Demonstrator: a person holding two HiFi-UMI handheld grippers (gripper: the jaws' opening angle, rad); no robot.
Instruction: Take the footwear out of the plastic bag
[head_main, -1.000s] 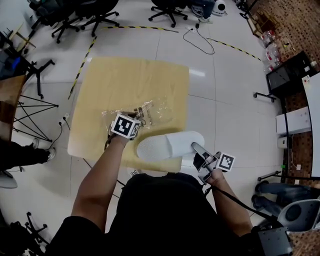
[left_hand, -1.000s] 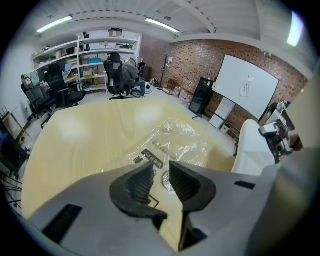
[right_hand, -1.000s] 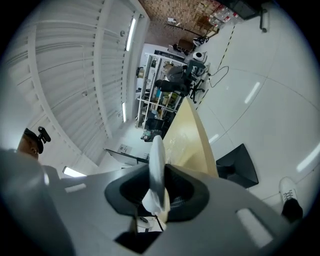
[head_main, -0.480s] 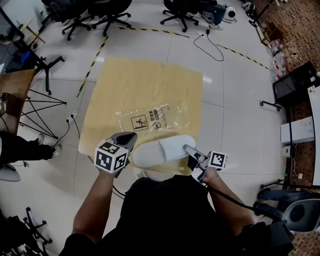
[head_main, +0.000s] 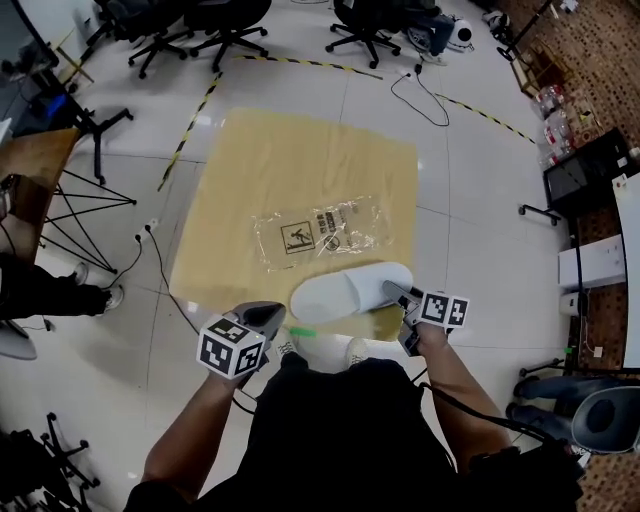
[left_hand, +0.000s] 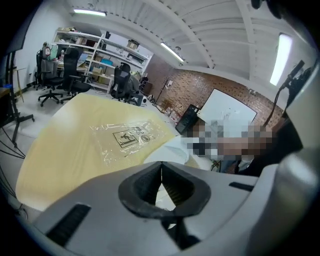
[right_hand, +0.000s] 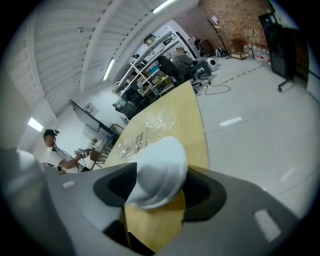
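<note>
A white slipper (head_main: 350, 292) lies on the near edge of the yellow table (head_main: 290, 150), outside the clear plastic bag (head_main: 325, 232), which lies flat and empty just beyond it. My right gripper (head_main: 398, 295) is at the slipper's heel. Its jaws are opening, and the slipper (right_hand: 157, 172) sits between them with gaps on both sides. My left gripper (head_main: 262, 318) hangs off the table's near left corner, shut with nothing in it. In the left gripper view its closed jaws (left_hand: 161, 167) point towards the bag (left_hand: 131, 137) and the slipper (left_hand: 169, 150).
Office chairs (head_main: 210, 20) stand beyond the table, with a cable (head_main: 420, 95) and striped floor tape (head_main: 195, 115) nearby. Thin black stand legs (head_main: 85, 215) and a person's leg (head_main: 40, 290) are at the left. A black cart (head_main: 580, 165) stands at the right.
My left gripper left the bag, drew back off the table's near left corner and shut. The bag now lies flat. My right gripper's jaws have widened around the slipper's heel.
</note>
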